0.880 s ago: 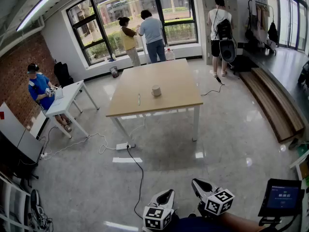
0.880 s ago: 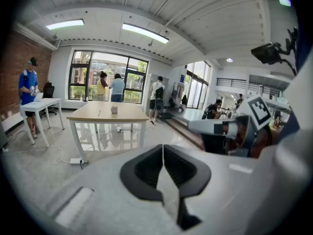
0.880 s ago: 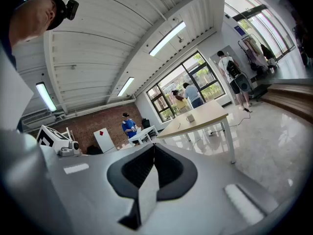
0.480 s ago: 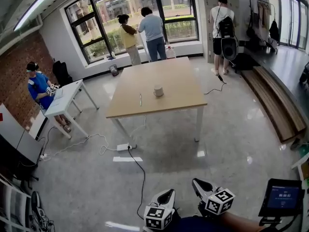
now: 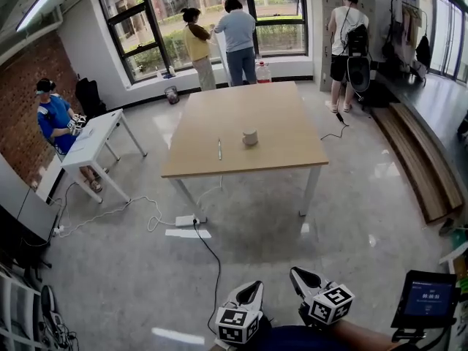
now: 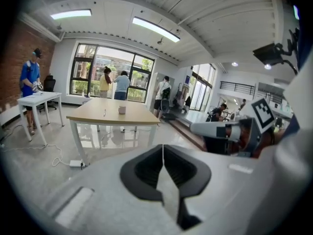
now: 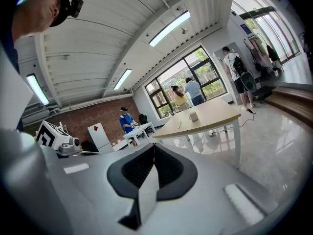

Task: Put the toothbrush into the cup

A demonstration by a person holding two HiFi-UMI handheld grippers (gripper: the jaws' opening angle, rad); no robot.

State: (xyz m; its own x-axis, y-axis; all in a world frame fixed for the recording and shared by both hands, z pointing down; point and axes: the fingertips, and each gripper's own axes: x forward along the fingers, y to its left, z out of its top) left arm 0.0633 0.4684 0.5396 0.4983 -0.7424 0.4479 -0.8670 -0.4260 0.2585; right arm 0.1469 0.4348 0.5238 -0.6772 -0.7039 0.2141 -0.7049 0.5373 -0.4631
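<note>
Left gripper (image 5: pixel 252 291): we've got its jaws clenched tight, pads meeting, nothing between them.
Right gripper (image 5: pixel 298 278): same deal, jaws pressed together and empty, just beside the left one.
Toothbrush (image 5: pixel 219 149): lying flat on the counter (image 5: pixel 281 112), well ahead of both sets of jaws and nowhere near them.
Cup (image 5: pixel 250 137): upright on the same counter, a bit right of the toothbrush as we look out past the jaws, near it but not touching.
Counter: wooden top, white legs, pretty much straight ahead of the jaws across a stretch of shiny floor.
Floor between jaws and counter: a white power strip (image 5: pixel 185 221) with a black cable (image 5: pixel 210 258) running back toward us.
Left of the jaws, far off: a small white table (image 5: pixel 91 141) with a person in blue (image 5: pixel 53 119) sitting behind it.
Beyond the counter: a person in a yellow top (image 5: pixel 194 50) and a person in a grey shirt (image 5: pixel 240 35) at the window, plus a person with a backpack (image 5: pixel 349 39) further right.
Right of the right jaws: a tablet (image 5: pixel 428 298), its screen lit blue.
</note>
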